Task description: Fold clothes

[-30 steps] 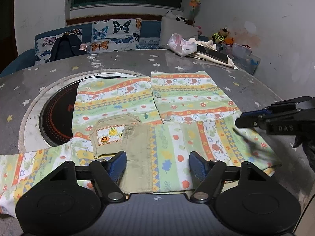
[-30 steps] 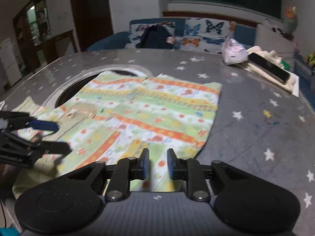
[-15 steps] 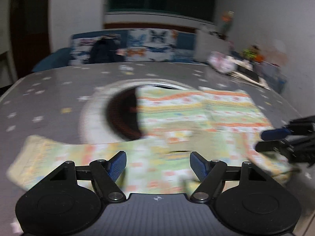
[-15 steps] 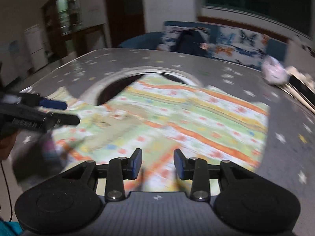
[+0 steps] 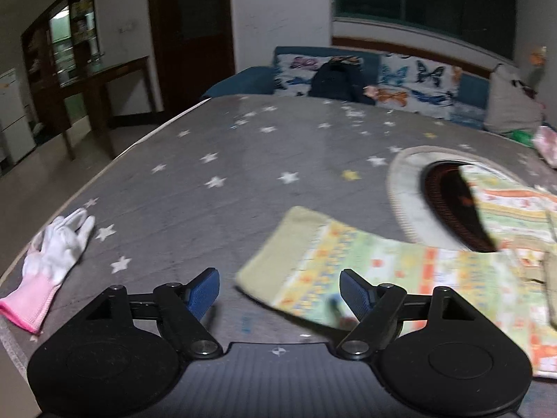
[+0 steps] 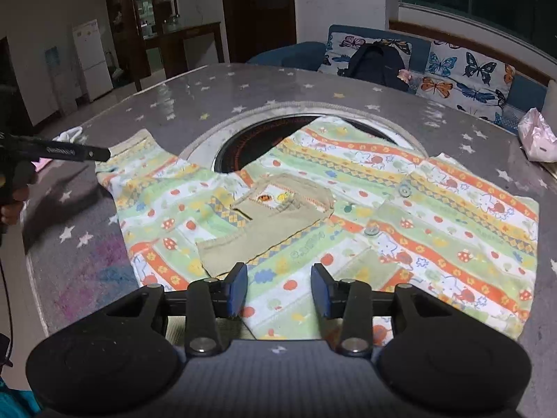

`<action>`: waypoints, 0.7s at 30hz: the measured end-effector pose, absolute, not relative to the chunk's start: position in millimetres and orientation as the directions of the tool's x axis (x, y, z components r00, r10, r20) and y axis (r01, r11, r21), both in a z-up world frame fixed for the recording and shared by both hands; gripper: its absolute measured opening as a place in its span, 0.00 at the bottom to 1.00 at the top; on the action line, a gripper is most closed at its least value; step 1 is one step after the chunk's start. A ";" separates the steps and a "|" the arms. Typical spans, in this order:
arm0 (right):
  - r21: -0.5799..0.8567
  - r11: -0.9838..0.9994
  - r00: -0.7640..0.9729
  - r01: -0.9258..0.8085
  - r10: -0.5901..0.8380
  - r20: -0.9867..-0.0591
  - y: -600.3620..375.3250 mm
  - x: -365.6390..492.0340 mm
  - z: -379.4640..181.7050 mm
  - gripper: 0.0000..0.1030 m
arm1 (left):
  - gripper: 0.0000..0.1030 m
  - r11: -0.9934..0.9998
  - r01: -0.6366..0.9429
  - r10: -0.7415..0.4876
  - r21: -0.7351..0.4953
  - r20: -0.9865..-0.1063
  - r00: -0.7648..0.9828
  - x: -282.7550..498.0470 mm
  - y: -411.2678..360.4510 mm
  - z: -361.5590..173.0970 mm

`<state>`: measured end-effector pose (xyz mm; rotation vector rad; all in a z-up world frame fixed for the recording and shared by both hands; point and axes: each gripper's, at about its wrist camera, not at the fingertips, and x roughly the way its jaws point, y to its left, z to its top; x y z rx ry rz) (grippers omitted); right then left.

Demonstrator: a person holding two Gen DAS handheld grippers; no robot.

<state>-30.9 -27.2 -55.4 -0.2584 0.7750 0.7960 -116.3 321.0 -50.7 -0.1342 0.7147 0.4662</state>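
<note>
Patterned shirt point(image 6: 348, 209) lies flat on star-print worktop point(image 6: 209, 97), partly over dark round inset point(image 6: 243, 149). Sleeve point(image 5: 313, 264) stretched out sideways. Right gripper point(image 6: 278, 291) above hem, jaws opening, nothing clamped. Left gripper point(image 5: 280, 291) near sleeve end, jaws opening, empty. White glove point(image 5: 55, 257) at worktop edge.

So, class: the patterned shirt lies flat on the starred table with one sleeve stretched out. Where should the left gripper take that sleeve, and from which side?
Grip the plain khaki cuff at the sleeve's free end, coming in from the bare table beyond it. The cuff lies flat, clear of the shirt body. The left gripper hovers by it, jaws opening, nothing held.
</note>
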 end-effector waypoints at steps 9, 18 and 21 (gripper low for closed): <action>0.073 0.706 0.470 -0.704 0.541 -0.698 -40.0 -35.3 -46.5 0.40 | 0.65 0.870 -0.492 0.349 -0.018 -0.682 0.642 -108.8 342.2 -64.1; 0.084 0.728 0.502 -0.680 0.546 -0.671 -56.1 -43.5 -39.7 0.47 | 0.11 0.872 -0.459 0.249 -0.167 -0.658 0.711 -108.0 341.0 -49.4; 0.090 0.740 0.518 -0.667 0.547 -0.657 -65.4 -46.5 -35.9 0.47 | 0.11 0.896 -0.395 0.203 -0.203 -0.604 0.770 -108.4 322.6 -22.7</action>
